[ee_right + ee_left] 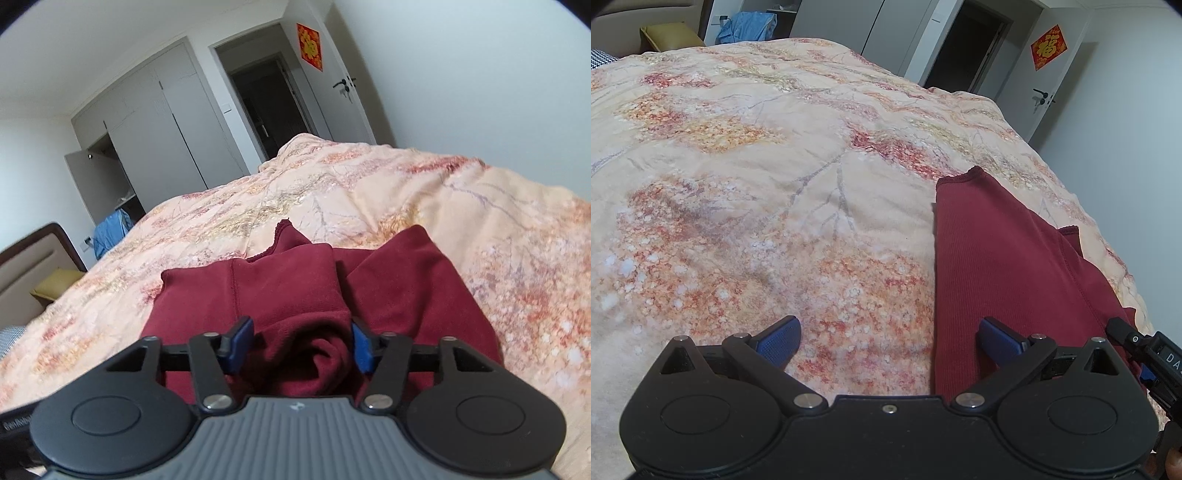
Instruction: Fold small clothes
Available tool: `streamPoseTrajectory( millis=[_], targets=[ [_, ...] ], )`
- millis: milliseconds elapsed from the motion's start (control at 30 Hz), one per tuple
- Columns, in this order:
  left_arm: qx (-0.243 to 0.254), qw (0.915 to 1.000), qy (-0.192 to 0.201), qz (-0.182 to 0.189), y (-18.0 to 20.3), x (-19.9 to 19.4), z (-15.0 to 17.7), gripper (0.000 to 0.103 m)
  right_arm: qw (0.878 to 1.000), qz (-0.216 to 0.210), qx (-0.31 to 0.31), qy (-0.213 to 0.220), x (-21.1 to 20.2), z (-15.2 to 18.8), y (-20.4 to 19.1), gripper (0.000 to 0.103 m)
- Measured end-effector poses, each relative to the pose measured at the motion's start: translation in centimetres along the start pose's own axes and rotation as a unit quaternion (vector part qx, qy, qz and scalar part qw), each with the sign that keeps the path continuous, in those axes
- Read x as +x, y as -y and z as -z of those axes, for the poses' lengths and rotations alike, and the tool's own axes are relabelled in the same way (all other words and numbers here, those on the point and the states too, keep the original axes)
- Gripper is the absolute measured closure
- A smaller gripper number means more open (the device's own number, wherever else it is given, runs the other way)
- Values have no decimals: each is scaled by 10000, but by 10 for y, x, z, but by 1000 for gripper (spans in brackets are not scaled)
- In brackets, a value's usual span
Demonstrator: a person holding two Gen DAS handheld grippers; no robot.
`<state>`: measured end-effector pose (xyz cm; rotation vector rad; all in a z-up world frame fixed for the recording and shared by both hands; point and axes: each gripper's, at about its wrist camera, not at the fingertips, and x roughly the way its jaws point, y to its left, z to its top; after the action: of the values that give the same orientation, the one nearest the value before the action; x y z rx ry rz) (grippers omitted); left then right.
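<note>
Folding is midway: right tool (pixel 301 345) straddles a bunched garment (pixel 295 291) fold, not clamped; left tool (pixel 889 341) open over the bed (pixel 738 166); next, flatten it.

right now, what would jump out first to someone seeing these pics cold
The dark red ribbed-knit garment stands out, lying bunched on the peach floral bed quilt. The right gripper has a fold of it bulging between its blue-padded fingers, while the left gripper hangs open at the garment's left edge. A red paper door decoration catches the eye behind.
</note>
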<state>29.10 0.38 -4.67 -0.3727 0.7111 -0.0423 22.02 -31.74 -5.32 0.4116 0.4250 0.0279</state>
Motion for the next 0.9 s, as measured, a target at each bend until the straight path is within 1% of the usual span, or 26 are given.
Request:
streamPoseTrajectory(
  millis=[100,267,333,433,567,633,733,833,900],
  targets=[
    [21,10000,4,-16,1,0,0,1,9999,39,-155,54,-2,0,-2,54],
    [89,10000,-22,-32,4,0,1,1,9989,73,-438,167,-5,2,-8,64],
    [144,9999,-43,-20,7,1,1,1,9984,59,-525,202,-5,3,-8,73],
    [230,9997,-95,-7,13,2,0,1,9981,-22,-568,231,-5,2,-5,79],
    [285,9994,-168,53,23,2,-8,1,9978,-202,-545,313,-6,-6,3,82],
    [301,9993,-138,185,30,-1,-11,1,9973,-276,-565,385,-8,-11,8,84],
    [423,9981,-52,436,44,-7,-12,1,9958,-298,-598,633,-19,-20,17,84],
    [516,9968,-119,605,52,-5,-6,1,9936,-39,-705,883,-32,-26,30,84],
    [430,9963,-308,679,52,3,0,1,9947,129,-563,847,-33,-28,44,84]
  ],
)
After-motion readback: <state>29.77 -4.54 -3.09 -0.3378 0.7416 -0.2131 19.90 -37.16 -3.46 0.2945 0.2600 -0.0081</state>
